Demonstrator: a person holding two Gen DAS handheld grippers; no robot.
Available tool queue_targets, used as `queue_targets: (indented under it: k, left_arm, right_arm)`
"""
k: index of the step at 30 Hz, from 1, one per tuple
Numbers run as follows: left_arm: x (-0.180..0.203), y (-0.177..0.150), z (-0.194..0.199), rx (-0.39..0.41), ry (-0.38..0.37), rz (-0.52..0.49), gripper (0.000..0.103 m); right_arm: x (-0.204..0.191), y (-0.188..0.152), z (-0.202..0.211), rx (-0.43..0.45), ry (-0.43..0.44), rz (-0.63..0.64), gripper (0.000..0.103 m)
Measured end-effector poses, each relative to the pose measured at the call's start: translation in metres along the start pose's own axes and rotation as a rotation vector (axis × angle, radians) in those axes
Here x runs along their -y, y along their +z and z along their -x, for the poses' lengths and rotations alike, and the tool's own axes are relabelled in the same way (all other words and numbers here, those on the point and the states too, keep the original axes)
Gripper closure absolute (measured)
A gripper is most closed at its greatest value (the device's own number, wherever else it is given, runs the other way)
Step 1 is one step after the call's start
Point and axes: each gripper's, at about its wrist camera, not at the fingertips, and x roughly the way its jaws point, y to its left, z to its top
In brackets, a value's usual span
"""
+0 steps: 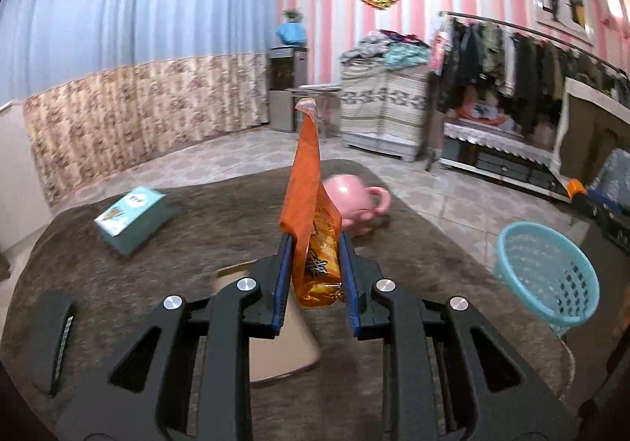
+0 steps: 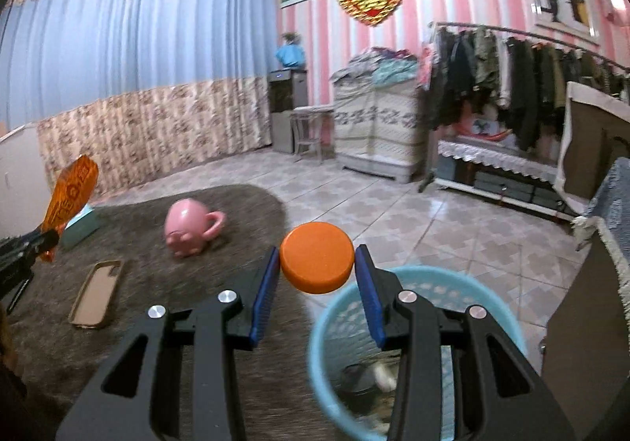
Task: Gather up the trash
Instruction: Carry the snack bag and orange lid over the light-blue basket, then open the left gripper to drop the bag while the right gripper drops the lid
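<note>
My left gripper [image 1: 315, 244] is shut on an orange snack wrapper [image 1: 311, 204] and holds it upright above the brown furry table [image 1: 197, 244]. The wrapper also shows at the far left of the right wrist view [image 2: 71, 197]. My right gripper [image 2: 317, 258] is shut on a round orange lid [image 2: 317, 258], held over the near rim of the light blue mesh basket [image 2: 327, 327]. The basket holds some trash at its bottom. In the left wrist view the basket [image 1: 551, 275] stands at the table's right edge.
On the table lie a pink mug on its side [image 2: 189, 228], a teal box [image 1: 130, 218], a beige phone case [image 2: 96, 293] and a black remote [image 1: 59, 342]. Tiled floor, a clothes rack [image 2: 512, 86] and a cabinet stand beyond.
</note>
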Motion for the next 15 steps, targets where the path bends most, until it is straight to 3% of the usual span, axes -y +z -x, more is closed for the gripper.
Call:
queue_targets:
  k: [9, 15]
  left_arm:
    - [0.079, 0.003, -0.018, -0.005, -0.177, -0.086, 0.081]
    - [0.128, -0.009, -0.026, -0.020, -0.275, -0.142, 0.080]
  right_arm:
    - [0.066, -0.016, 0.000, -0.032, -0.128, -0.060, 0.063]
    - [0.095, -0.025, -0.001, -0.052, -0.168, -0.110, 0.063]
